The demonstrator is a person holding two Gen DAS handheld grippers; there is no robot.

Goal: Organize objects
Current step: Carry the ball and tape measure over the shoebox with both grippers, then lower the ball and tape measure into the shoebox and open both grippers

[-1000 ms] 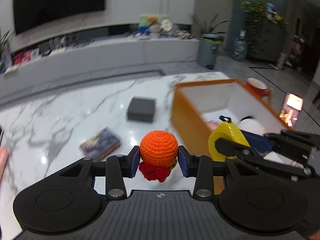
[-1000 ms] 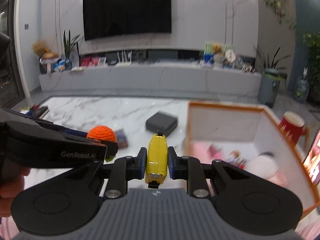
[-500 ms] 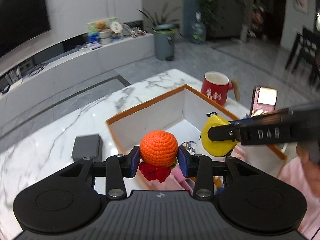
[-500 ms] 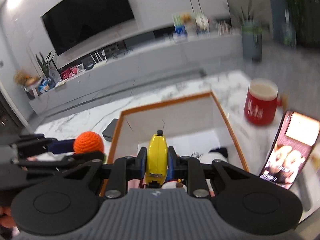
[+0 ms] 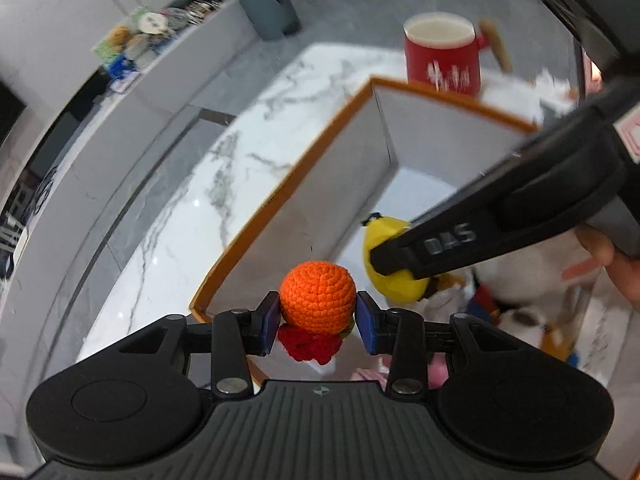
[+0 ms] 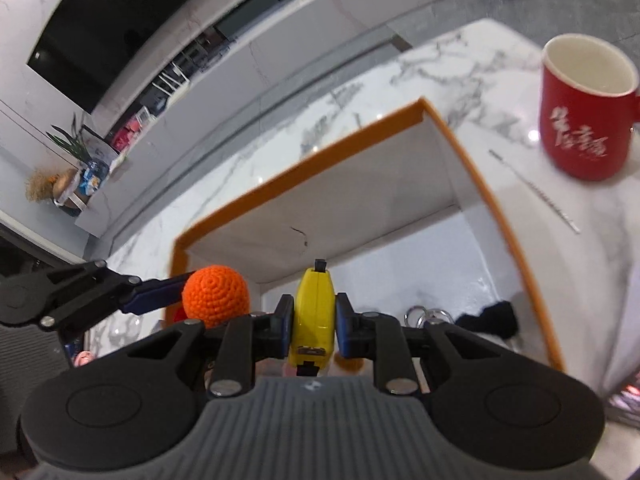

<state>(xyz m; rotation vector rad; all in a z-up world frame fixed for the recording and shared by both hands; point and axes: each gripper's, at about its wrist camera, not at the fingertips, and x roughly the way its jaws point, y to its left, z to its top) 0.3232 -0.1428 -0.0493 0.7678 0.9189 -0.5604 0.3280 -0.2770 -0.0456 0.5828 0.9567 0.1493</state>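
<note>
Nearby, red mug point(image 6: 585, 112) just beyond orange-rimmed box point(image 6: 516, 236) on marble table point(image 6: 460, 68).

Orange crochet ball point(image 5: 317, 295), yellow tape measure point(image 6: 314, 312)

mug point(image 6: 586, 110) behind box point(image 6: 486, 196) (on table point(image 6: 400, 76)).

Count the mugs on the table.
1: a red mug stands on the marble table, outside the orange-rimmed box past its far right corner. Others may be out of view.
</note>
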